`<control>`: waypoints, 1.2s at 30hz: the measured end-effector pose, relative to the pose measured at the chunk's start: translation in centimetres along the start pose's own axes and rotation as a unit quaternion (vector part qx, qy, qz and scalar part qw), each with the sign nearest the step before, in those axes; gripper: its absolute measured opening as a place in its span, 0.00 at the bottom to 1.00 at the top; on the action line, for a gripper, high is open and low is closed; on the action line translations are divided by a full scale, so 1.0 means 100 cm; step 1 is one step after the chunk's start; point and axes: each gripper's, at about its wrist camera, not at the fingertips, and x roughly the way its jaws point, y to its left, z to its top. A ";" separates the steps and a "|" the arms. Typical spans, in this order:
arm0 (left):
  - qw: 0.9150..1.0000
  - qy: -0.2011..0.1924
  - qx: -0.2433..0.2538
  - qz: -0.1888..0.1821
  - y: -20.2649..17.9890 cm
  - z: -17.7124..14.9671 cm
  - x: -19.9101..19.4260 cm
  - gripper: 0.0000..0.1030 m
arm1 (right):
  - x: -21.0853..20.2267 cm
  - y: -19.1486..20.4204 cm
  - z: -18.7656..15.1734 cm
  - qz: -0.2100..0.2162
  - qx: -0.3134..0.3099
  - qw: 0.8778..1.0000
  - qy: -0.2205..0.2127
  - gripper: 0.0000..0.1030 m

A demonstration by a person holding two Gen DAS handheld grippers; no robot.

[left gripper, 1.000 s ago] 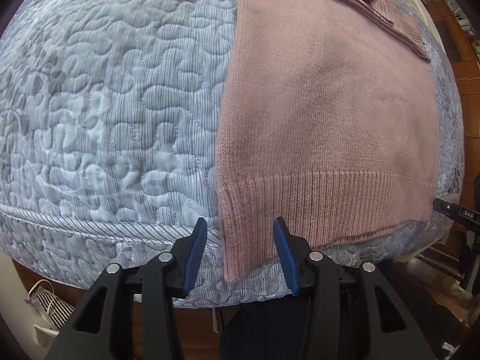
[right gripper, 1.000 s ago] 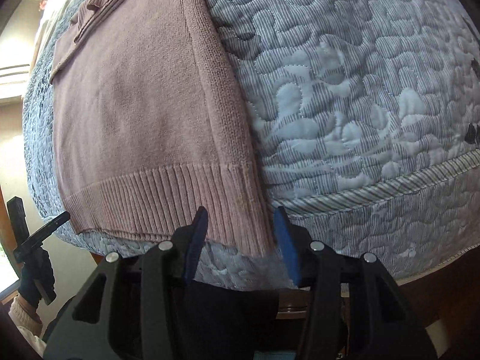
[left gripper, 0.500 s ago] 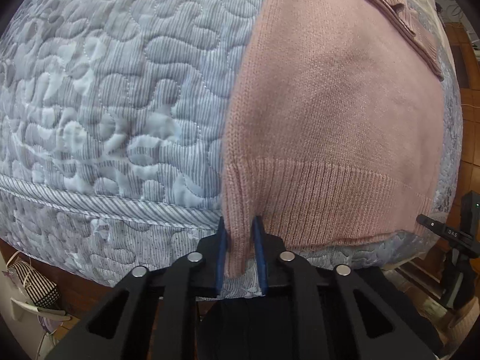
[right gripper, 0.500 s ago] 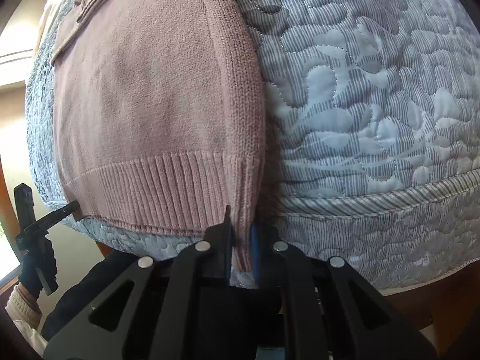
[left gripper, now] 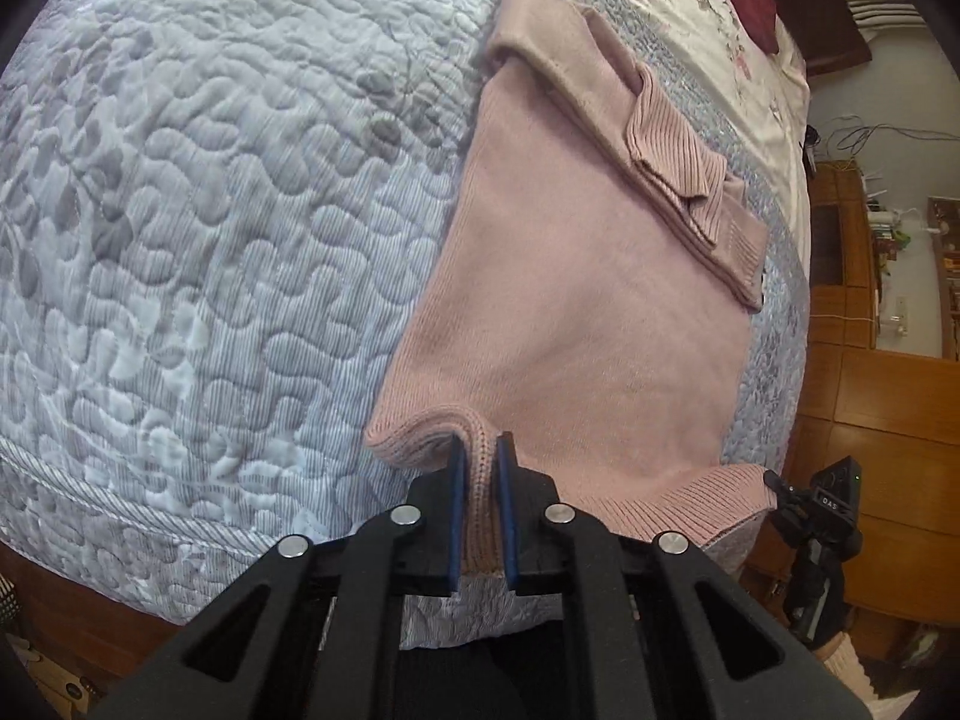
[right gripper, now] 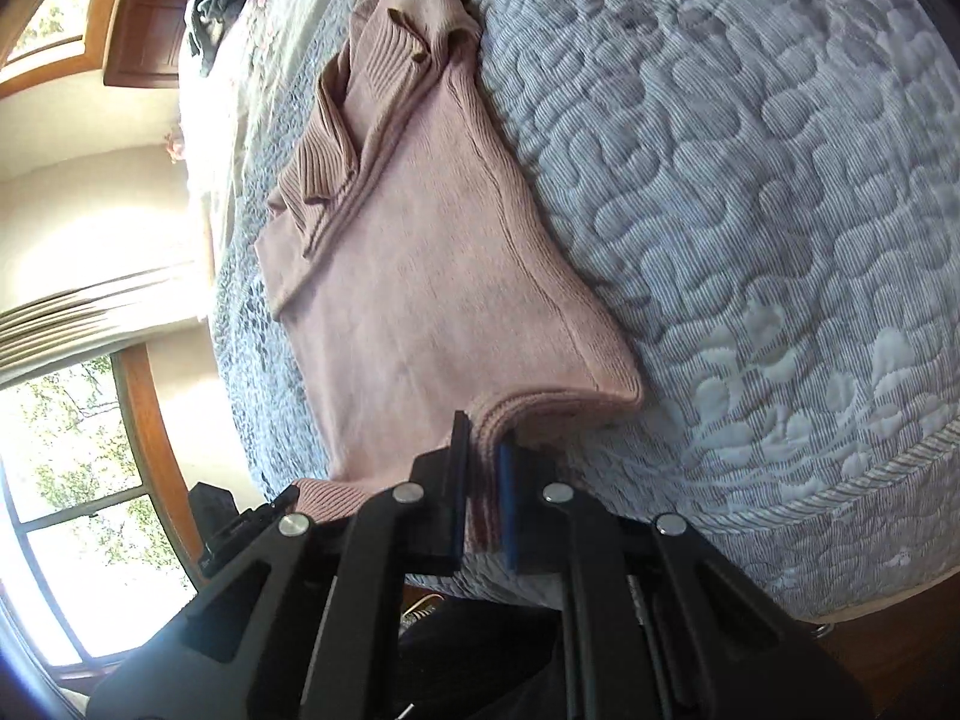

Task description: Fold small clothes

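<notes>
Ahead of both hand-held grippers spreads the bed (left gripper: 180, 240), covered by a pale grey-blue quilted bedspread whose stitched surface looks grippy enough to drag at knitwear rather than let it slide.

On it lies the pink sweater (left gripper: 570, 312), running straight away from the grippers toward the far end of the bed, with its sleeves already folded across the body near the collar end. It is a soft, limp knit, probably light, with no stiffness of its own: any part not held will sag and trail, and the loose weave will stretch if pulled hard from one side only.

The nearest part is the ribbed hem (left gripper: 708, 504), thicker and firmer than the body, and so the best place to take hold. It is lifted off the bedspread at both corners and droops between them.

The left hand-held gripper (left gripper: 480, 510) is clamped on the hem's left corner, the rib standing up between its blue pads (left gripper: 456, 516). The right hand-held gripper (right gripper: 483, 504) is likewise closed on the right corner of the sweater (right gripper: 432, 300), the fabric bunched between its jaws.

With both corners pinched, the hem should carry forward evenly toward the collar, provided the two grippers travel level and together.
</notes>
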 end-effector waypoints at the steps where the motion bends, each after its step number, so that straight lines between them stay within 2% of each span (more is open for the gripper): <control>1: 1.000 -0.007 0.001 0.001 -0.004 0.006 -0.001 0.09 | 0.000 0.004 0.007 0.002 0.001 1.000 -0.003 0.07; 4: 1.000 -0.021 -0.005 0.003 -0.006 0.036 0.004 0.09 | 0.004 0.010 0.029 -0.001 0.006 1.000 -0.006 0.07; 8: 1.000 -0.019 -0.020 0.014 -0.004 0.065 0.020 0.09 | 0.014 0.010 0.053 -0.011 0.023 1.000 -0.005 0.07; 18: 0.998 -0.001 -0.033 0.045 -0.005 0.096 0.056 0.10 | 0.045 0.014 0.093 -0.048 0.036 0.998 0.012 0.08; 19: 0.998 0.002 -0.034 0.045 -0.004 0.097 0.058 0.11 | 0.047 0.014 0.095 -0.053 0.034 0.998 0.014 0.12; 24: 0.998 0.016 -0.048 0.021 0.002 0.103 0.059 0.15 | 0.046 0.015 0.097 -0.066 0.033 0.997 0.013 0.18; 25: 0.999 0.014 -0.045 0.019 0.004 0.103 0.054 0.17 | 0.044 0.017 0.097 -0.071 0.026 0.997 0.011 0.22; 27: 0.999 -0.005 -0.031 0.037 0.004 0.104 0.044 0.32 | 0.033 0.018 0.097 -0.091 0.011 0.996 -0.003 0.39; 28: 0.999 -0.017 -0.029 0.037 0.005 0.104 0.038 0.33 | 0.028 0.019 0.097 -0.096 0.007 0.995 -0.012 0.45; 30: 0.999 -0.024 -0.018 0.046 0.006 0.107 0.029 0.33 | 0.021 0.021 0.097 -0.095 -0.001 0.995 -0.020 0.44; 32: 0.997 -0.025 0.022 0.064 -0.002 0.107 0.025 0.33 | 0.016 0.029 0.094 -0.105 -0.025 0.994 -0.025 0.44; 36: 0.988 -0.006 0.114 0.104 -0.029 0.106 0.036 0.37 | 0.023 0.053 0.083 -0.161 -0.107 0.981 -0.013 0.44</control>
